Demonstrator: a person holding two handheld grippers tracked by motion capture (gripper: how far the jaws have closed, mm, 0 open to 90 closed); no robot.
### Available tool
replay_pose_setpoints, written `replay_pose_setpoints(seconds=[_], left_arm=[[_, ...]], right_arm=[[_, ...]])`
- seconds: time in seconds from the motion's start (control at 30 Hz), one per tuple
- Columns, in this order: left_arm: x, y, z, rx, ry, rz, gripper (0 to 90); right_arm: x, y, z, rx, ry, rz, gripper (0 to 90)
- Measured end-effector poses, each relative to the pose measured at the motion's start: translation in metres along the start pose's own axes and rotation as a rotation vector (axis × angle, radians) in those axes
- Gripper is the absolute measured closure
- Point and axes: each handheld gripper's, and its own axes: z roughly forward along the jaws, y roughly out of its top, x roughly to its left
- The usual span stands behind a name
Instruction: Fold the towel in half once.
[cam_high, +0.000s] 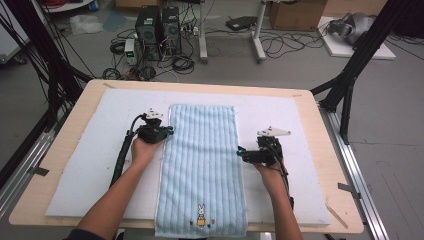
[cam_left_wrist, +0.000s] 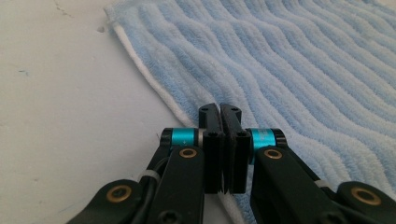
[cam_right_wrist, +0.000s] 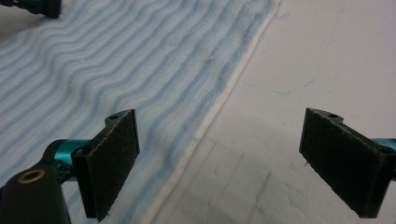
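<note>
White padding covers the table (cam_high: 330, 210), where a blue striped towel (cam_high: 201, 165) lies flat down the middle, its near end at the front edge. The left claw (cam_left_wrist: 220, 112) is pinched closed at the towel's left hem. The right claw (cam_right_wrist: 219, 154) gapes wide astride the right hem, gripping nothing, bare padding beside it.

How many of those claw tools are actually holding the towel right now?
1. The left gripper is shut at the towel's left edge, seemingly pinching it; the right gripper is open over the right edge.
</note>
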Motion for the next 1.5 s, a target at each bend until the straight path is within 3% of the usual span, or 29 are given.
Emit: replay_pose_setpoints(seconds=[0.13,0.27,0.4,0.63,0.73,0.8,0.87,0.93,1.03,1.17,1.37,1.5], left_arm=[[-0.001,0.000,0.000,-0.012,-0.021,-0.016,87.4],[0.000,0.001,0.001,-0.024,-0.041,-0.040,87.4],[0.002,0.001,0.000,-0.031,-0.052,-0.066,87.4],[0.008,0.001,-0.003,-0.041,-0.064,-0.109,87.4],[0.012,0.000,-0.003,-0.033,-0.063,-0.119,87.4],[0.014,0.000,-0.003,-0.029,-0.071,-0.134,87.5],[0.015,-0.001,-0.002,-0.027,-0.072,-0.141,87.5],[0.016,-0.001,0.000,-0.025,-0.069,-0.153,87.6],[0.020,0.003,0.002,-0.025,-0.065,-0.164,87.8],[0.025,0.013,0.002,-0.037,-0.068,-0.201,87.8],[0.021,0.018,-0.005,-0.046,-0.087,-0.164,87.8],[0.018,0.018,-0.018,-0.089,-0.119,-0.156,87.7]], right_arm=[[-0.005,0.017,0.027,0.079,0.012,0.016,11.4],[-0.007,0.030,0.049,0.134,-0.006,0.026,14.8],[-0.003,0.040,0.064,0.160,-0.001,0.032,27.5],[0.001,0.051,0.078,0.210,-0.079,0.025,47.3],[0.002,0.051,0.079,0.208,-0.094,0.014,55.7],[0.002,0.052,0.078,0.206,-0.078,0.020,61.9],[0.001,0.052,0.078,0.206,-0.048,0.016,77.3],[0.002,0.053,0.079,0.211,-0.029,0.003,83.7],[0.004,0.056,0.081,0.204,-0.048,-0.021,85.4],[-0.002,0.056,0.082,0.137,-0.044,0.017,86.0],[-0.004,0.056,0.075,0.100,-0.015,0.032,86.0],[-0.005,0.057,0.062,0.065,0.017,0.036,86.0]])
